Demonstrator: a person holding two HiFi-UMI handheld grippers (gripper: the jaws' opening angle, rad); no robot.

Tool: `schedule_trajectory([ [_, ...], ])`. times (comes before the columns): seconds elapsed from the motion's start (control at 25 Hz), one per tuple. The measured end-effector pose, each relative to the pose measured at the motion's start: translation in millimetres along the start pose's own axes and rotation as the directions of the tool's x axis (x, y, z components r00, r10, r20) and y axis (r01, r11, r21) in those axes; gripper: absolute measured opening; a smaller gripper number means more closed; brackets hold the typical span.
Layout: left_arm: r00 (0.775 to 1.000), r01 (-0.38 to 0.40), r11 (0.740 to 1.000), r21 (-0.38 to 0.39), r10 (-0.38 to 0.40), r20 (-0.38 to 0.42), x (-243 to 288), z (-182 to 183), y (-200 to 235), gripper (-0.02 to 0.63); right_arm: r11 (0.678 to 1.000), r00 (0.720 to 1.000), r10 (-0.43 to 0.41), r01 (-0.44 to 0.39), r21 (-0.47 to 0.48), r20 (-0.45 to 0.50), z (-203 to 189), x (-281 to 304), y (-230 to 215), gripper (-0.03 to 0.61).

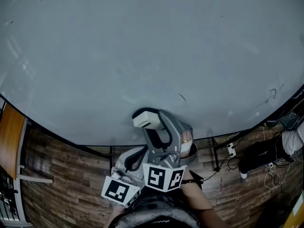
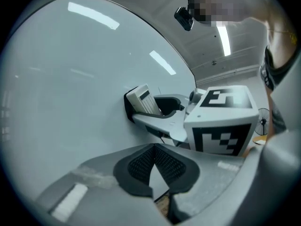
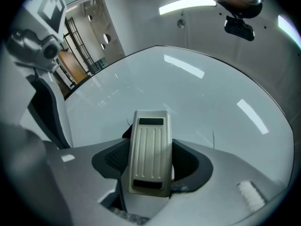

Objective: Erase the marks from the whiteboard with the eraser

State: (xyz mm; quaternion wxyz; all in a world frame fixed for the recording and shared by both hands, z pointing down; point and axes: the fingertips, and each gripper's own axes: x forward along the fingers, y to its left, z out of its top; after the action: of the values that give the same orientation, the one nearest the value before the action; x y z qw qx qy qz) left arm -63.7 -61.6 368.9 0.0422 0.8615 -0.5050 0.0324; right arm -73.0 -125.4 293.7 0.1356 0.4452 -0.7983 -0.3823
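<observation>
The whiteboard (image 1: 142, 42) fills most of the head view. A short dark mark (image 1: 182, 97) sits up and to the right of the eraser, and a scribble (image 1: 270, 95) lies near the board's right edge. My right gripper (image 1: 153, 127) is shut on the cream ribbed eraser (image 1: 146, 119), whose dark felt side rests against the board near its lower edge. In the right gripper view the eraser (image 3: 150, 145) stands between the jaws of the right gripper (image 3: 151, 161), with a thin line (image 3: 213, 138) to its right. My left gripper (image 2: 154, 147) is shut with nothing in it, held just off the board (image 2: 70, 79) beside the right one.
Below the board lie a wood-plank floor (image 1: 61, 170), the black stand bars (image 1: 216, 151), a power strip with cables (image 1: 231, 149) and a dark bag (image 1: 259, 156). An orange desk (image 1: 10, 137) stands at the left edge.
</observation>
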Motion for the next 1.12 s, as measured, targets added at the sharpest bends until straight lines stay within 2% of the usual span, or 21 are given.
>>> schedule_trajectory([
  [0.24,1.0,-0.014,1.0,-0.009,0.014,-0.009,-3.9,-4.7,0.0,-0.002,0.992,0.997,0.072,-0.073,0.105,0.013,-2.4,-4.5,3.5,0.262],
  [0.52,1.0,-0.014,1.0,-0.015,0.014,0.003,-5.0,-4.3,-0.1,-0.002,0.998,0.992,-0.036,0.03,0.056,0.119,48.7,-4.7,-42.3,0.262],
  [0.68,1.0,-0.016,1.0,-0.02,0.016,0.016,-8.7,0.3,1.1,-0.002,0.997,0.99,-0.077,0.072,0.041,0.118,72.6,2.2,-71.8,0.261],
  [0.92,1.0,-0.019,0.998,-0.057,0.019,0.001,-6.8,-2.7,-2.3,-0.002,0.993,0.992,-0.064,0.052,0.104,0.112,81.4,8.5,-93.3,0.261],
  [1.12,1.0,-0.016,0.998,-0.057,0.016,-0.002,-3.6,-5.3,0.4,-0.002,0.996,0.992,-0.08,0.076,0.041,0.098,73.0,12.9,-76.4,0.259],
])
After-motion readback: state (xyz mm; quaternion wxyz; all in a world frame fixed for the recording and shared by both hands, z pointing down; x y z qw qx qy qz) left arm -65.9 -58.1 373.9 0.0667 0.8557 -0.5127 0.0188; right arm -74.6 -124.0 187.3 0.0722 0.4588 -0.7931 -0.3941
